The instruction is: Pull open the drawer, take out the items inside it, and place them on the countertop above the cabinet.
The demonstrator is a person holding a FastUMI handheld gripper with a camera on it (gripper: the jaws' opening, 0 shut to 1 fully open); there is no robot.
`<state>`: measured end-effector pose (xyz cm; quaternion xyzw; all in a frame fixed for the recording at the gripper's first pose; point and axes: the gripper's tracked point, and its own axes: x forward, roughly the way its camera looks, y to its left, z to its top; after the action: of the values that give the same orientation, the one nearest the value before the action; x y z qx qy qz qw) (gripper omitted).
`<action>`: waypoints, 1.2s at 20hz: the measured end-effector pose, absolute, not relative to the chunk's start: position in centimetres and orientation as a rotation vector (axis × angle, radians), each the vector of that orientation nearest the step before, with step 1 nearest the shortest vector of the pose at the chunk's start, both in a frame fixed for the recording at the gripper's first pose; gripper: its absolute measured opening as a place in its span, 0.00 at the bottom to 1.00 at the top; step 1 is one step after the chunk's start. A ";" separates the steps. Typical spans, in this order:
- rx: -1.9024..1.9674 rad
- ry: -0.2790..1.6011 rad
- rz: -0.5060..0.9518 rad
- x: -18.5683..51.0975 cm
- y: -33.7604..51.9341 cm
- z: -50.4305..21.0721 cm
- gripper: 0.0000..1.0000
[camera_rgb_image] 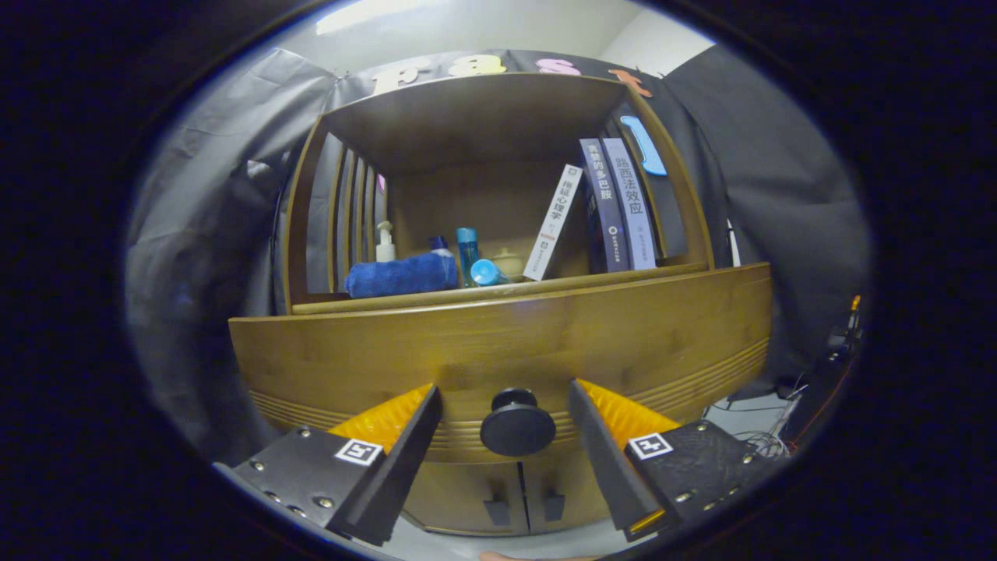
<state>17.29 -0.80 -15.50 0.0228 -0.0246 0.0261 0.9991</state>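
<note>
A wooden cabinet has a wide drawer front (498,343) that looks closed, with a round dark knob (517,425) at its lower middle. My gripper (505,401) is open, its two fingers standing on either side of the knob with gaps on both sides and touching nothing. Above the drawer runs the countertop (623,274), under an open shelf hutch. What lies inside the drawer is hidden.
On the countertop lie a rolled blue towel (401,275), a pump bottle (385,243), a blue bottle (467,253), a blue cap (488,273) and leaning books (615,206). Two small doors (522,499) sit under the drawer. Cables (759,440) lie at the right.
</note>
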 end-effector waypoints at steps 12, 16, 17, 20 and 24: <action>0.049 -0.195 0.040 20.8 -0.1 -16.1 0.99; 0.055 -0.274 0.039 23.6 0.1 -15.7 0.99; 0.053 -0.285 0.040 24.0 0.1 -15.5 0.99; 0.059 -0.278 0.040 24.2 0.1 -15.8 0.99; 0.047 -0.193 0.038 25.4 0.1 -15.9 0.99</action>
<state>25.43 0.14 -15.91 0.0237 -0.0965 0.0191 0.9949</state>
